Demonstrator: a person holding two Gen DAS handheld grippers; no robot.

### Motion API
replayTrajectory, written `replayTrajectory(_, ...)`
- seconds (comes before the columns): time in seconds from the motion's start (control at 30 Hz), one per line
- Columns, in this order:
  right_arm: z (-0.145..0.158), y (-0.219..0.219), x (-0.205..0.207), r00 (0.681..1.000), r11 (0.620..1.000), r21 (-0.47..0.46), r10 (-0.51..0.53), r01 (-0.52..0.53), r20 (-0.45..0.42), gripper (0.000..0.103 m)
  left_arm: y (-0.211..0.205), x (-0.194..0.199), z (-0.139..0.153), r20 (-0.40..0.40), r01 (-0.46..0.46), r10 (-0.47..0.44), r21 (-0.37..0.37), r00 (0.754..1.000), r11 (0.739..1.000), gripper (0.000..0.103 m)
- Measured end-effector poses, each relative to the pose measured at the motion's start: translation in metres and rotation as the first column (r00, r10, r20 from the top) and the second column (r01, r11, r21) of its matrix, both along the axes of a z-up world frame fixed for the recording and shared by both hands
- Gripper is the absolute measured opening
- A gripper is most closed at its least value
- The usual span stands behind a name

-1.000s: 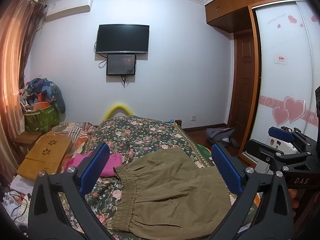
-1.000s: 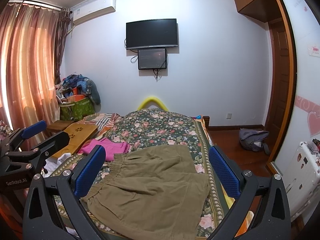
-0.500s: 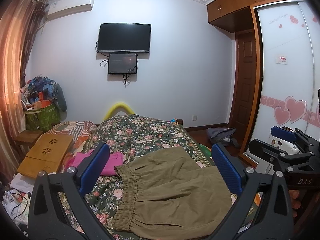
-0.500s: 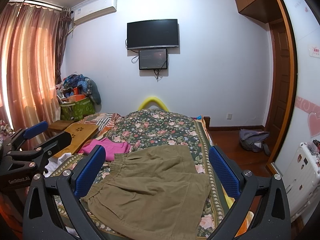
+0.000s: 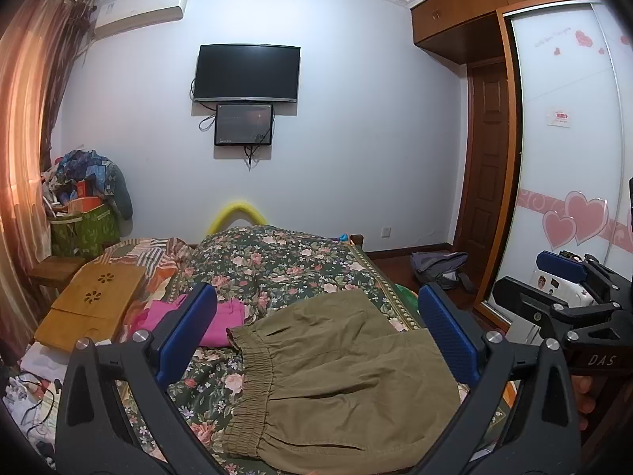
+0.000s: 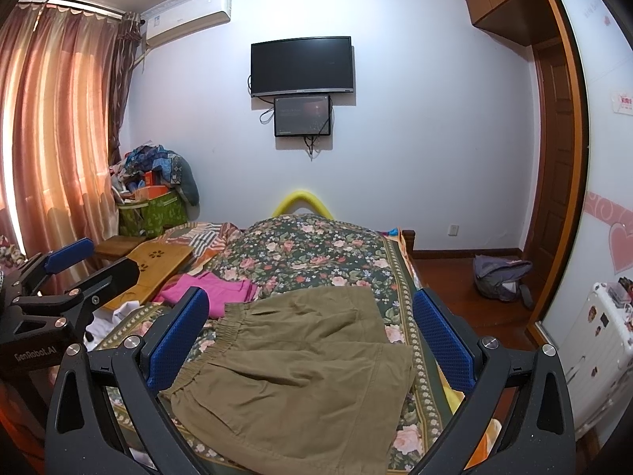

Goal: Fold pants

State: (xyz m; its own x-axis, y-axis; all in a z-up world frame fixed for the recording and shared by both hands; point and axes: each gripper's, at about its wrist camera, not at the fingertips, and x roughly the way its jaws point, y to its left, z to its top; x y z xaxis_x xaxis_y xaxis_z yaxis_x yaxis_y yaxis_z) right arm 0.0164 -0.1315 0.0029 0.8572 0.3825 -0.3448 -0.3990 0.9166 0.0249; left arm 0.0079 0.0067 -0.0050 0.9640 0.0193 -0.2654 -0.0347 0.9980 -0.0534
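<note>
**Olive shorts flat on floral bedspread**

Left gripper (image 5: 316, 334) gapes wide, blue ribbed pads empty. Between them, the crumpled olive cotton pants (image 5: 340, 380), elastic waistband leftward, lie on the floral bedspread (image 5: 285, 261), possibly folded already. Right gripper (image 6: 312, 334) likewise spread wide.

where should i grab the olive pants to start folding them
Take the olive pants at the gathered elastic waistband, coming from the left edge. It is the thickest edge and lies clear on the floral bedspread, near the left gripper, whose jaws are open.
</note>
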Motion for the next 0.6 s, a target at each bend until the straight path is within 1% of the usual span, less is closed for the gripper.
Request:
replayTrajectory(0.3, -0.006, -0.002, 0.011, 1.0, 1.0, -0.006, -0.012, 0.012, -0.015, 0.103, 0.004, 0.01, -0.005, -0.017, -0.004, 0.004, 0.005, 1.0, 1.0, 0.103)
replayTrajectory(0.47, -0.02, -0.009, 0.032, 0.998, 0.999, -0.032, -0.029, 0.027, -0.06, 0.103, 0.016, 0.036, -0.017, -0.082, -0.032, 0.033, 0.005, 0.996, 0.999, 0.103)
replayTrajectory(0.6, -0.041, -0.022, 0.057, 0.992, 0.997, -0.066, -0.056, 0.048, -0.116, 0.103, 0.034, 0.068, -0.032, -0.165, -0.046, 0.043, -0.017, 0.985, 0.999, 0.103)
